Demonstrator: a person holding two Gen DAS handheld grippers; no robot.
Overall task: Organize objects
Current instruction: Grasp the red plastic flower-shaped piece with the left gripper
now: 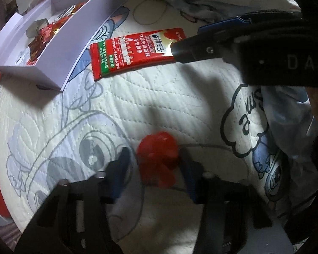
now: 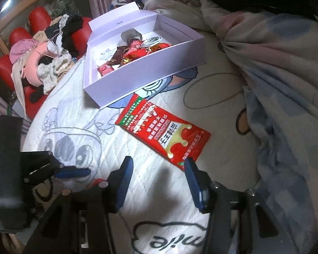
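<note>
Left gripper (image 1: 156,158) narrowly brackets a small red object (image 1: 156,156) on the bed (image 1: 159,97); right gripper (image 2: 156,169), half-open and empty, has one finger at the red snack packet (image 2: 163,131).

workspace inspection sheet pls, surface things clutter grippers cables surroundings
surface: white quilted cartoon-print bedcover.
job's things: red snack packet flat beside open white box; box holds red wrappers, a charger and cable; small red object between the left fingers.
clutter: clothes pile on red seat; bunched blanket.
grippers: left gripper closed on the red object; right gripper open, one finger at the packet's edge.
cables: thin loop on the cover.
surroundings: curtain, dim room.
</note>
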